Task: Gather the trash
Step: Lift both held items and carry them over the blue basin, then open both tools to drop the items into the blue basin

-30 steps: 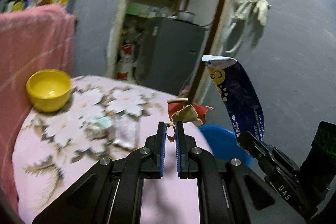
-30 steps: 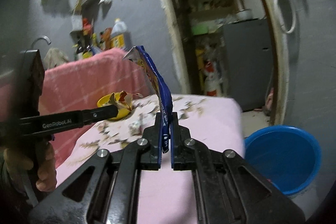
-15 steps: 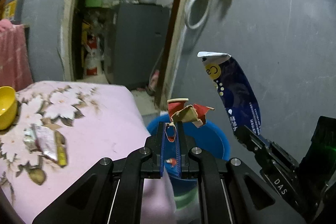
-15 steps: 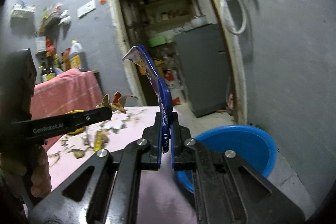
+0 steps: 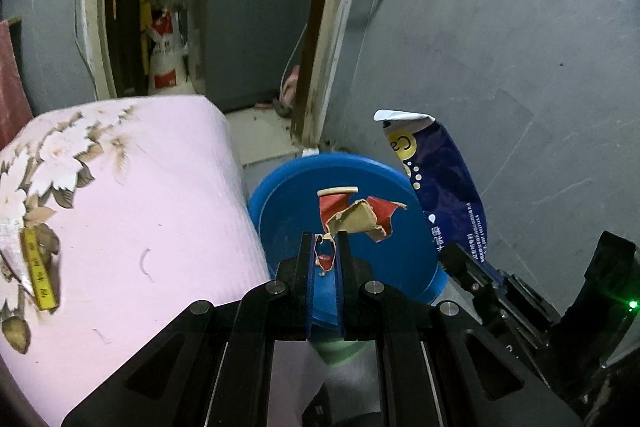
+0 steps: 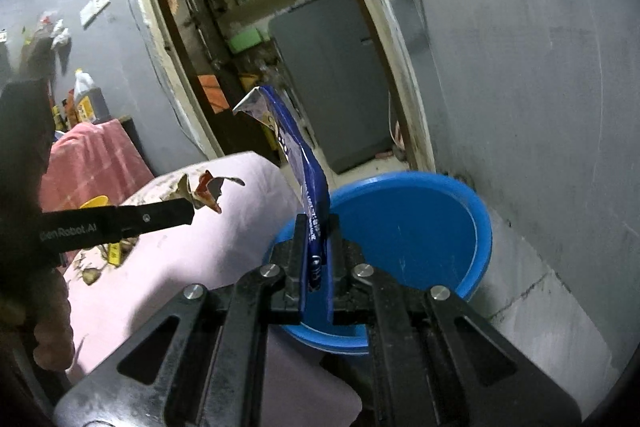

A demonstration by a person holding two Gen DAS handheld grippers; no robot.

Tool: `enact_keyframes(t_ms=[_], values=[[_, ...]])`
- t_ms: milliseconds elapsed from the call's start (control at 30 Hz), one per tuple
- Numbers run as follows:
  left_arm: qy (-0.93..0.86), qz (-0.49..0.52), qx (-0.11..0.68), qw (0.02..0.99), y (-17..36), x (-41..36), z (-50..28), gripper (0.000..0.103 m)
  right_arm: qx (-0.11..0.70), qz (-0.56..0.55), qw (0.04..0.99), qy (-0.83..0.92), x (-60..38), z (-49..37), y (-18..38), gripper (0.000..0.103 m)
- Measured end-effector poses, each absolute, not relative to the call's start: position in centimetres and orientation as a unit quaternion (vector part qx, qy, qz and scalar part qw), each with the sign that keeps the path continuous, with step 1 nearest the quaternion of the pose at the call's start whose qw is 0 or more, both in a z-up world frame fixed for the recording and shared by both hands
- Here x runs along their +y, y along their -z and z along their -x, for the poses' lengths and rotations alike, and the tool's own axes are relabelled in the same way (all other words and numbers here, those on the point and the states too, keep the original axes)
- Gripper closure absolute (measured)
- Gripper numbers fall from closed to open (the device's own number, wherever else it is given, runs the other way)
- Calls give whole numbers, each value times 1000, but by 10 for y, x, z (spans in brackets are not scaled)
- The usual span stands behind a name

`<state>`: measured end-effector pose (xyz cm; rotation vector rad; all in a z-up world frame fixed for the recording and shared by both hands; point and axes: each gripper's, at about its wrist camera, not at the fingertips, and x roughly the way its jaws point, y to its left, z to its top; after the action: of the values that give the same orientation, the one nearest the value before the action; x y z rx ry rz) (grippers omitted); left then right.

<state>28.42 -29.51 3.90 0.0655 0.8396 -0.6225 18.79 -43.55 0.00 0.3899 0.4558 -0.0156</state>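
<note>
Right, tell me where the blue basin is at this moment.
The blue basin sits on the floor against the grey wall, just right of the pink-covered table and near the doorway; in both wrist views it lies directly ahead of the claws.

My room is dim with cool, flat light, my fisheye views bend and darken toward the corners, and the doorway (image 6: 256,39) behind looks soft and murky.

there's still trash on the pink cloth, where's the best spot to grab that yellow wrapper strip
Take the yellow wrapper strip across its narrow width, near the middle, coming from above with the jaws straddling the long edges. It lies flat and thin on the pink flowered cloth, so a side approach would likely just push it along.
</note>
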Motion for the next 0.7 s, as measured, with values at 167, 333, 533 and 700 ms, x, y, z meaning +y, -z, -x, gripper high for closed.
enact_keyframes(t_ms=[167, 333, 533, 700], values=[[290, -36, 427, 856, -20, -307, -296, 96, 250, -209, 945, 6, -444, -200, 19, 65], [282, -40, 446, 848, -2, -317, -309, 95, 266, -223, 938, 6, -451, -210, 30, 63], [274, -29, 465, 842, 7, -318, -321, 88, 278, -233, 932, 11, -458, -217, 41, 58], [270, -19, 463, 844, 7, -316, -322, 76, 283, -238, 929, 15, -459, -220, 47, 48]])
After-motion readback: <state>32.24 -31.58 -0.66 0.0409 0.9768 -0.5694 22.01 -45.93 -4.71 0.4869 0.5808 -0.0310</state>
